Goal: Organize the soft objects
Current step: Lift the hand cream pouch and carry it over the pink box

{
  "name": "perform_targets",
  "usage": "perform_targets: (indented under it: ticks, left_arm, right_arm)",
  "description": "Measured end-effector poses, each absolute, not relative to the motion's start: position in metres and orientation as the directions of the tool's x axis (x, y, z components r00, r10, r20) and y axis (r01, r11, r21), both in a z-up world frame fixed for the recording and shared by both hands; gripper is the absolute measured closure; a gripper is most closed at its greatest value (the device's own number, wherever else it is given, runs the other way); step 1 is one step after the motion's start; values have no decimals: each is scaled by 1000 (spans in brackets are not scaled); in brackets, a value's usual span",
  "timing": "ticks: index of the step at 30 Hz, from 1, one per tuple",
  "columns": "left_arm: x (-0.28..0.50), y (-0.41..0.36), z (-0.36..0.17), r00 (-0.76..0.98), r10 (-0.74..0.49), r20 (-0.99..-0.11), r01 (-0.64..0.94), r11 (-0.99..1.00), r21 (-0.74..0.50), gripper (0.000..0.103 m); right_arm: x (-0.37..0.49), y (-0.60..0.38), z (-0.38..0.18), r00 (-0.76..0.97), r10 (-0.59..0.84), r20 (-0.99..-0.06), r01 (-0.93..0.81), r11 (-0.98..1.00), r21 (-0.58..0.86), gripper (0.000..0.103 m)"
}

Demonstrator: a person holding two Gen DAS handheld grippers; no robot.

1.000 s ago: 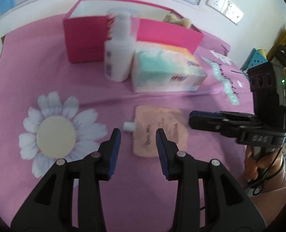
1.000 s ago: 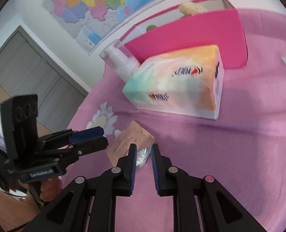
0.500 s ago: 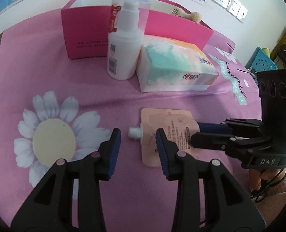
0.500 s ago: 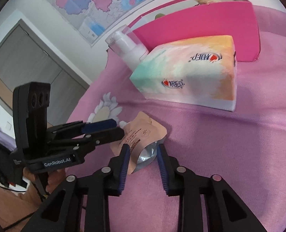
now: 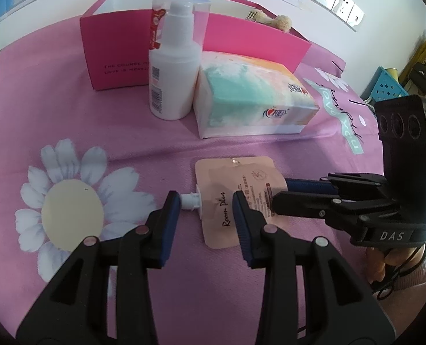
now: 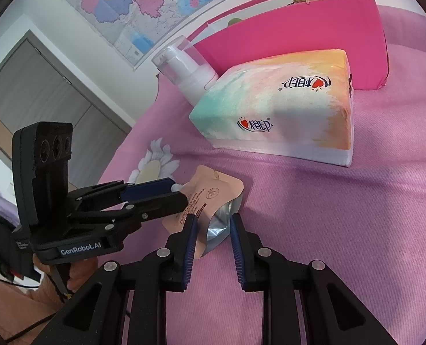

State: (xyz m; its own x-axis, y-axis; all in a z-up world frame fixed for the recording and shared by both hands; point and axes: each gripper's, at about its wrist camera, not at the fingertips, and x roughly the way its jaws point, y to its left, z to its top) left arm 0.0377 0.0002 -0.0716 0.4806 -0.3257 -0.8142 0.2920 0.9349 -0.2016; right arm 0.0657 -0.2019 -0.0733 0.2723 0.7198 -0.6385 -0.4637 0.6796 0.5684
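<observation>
We see the pouch (image 5: 236,198) lying flat on the pink cloth (image 5: 69,120) of the desk, near its front edge, its white spout (image 5: 190,201) toward the daisy print (image 5: 69,204). Our left gripper (image 5: 205,211) hangs over the spout end with its fingers (image 5: 171,215) spread: one pad sits just beside the spout tip, the other over the pouch's printed face, and neither presses on it. Our right gripper (image 6: 212,228) comes at the opposite, bottom end, where the silver gusset (image 6: 218,224) lifts off the cloth; its fingers (image 6: 191,238) stand on either side of that end and are closing, the left pad against the pouch edge, while we cannot tell that the other pad touches. In the left wrist view the right gripper's tips lie over the pouch's far side. Behind the pouch, toward the back edge, a tissue pack (image 5: 253,100) lies beside an upright pump bottle (image 5: 174,69), and both stand in front of the pink box (image 5: 118,51), where a plush toy (image 5: 270,20) shows above the rim.
</observation>
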Motion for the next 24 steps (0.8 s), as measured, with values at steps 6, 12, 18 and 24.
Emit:
perform_targets:
  ticks: [6, 12, 18, 24]
  left_arm:
    - [36, -5, -71, 476, -329, -816, 296, 933, -204, 62]
    - [33, -7, -67, 481, -337, -809, 297, 931, -211, 62]
    - [29, -9, -59, 498, -335, -800, 308, 931, -198, 62]
    - [28, -11, -51, 511, -341, -789, 318, 928, -194, 62]
  right_arm:
    - [65, -200, -72, 279, 718, -638, -470, 681, 561, 80]
    - [63, -197, -68, 300, 695, -654, -483, 701, 525, 80]
    - [64, -201, -66, 308, 694, -650, -483, 703, 522, 80]
    - [61, -205, -59, 322, 697, -641, -494, 701, 515, 80]
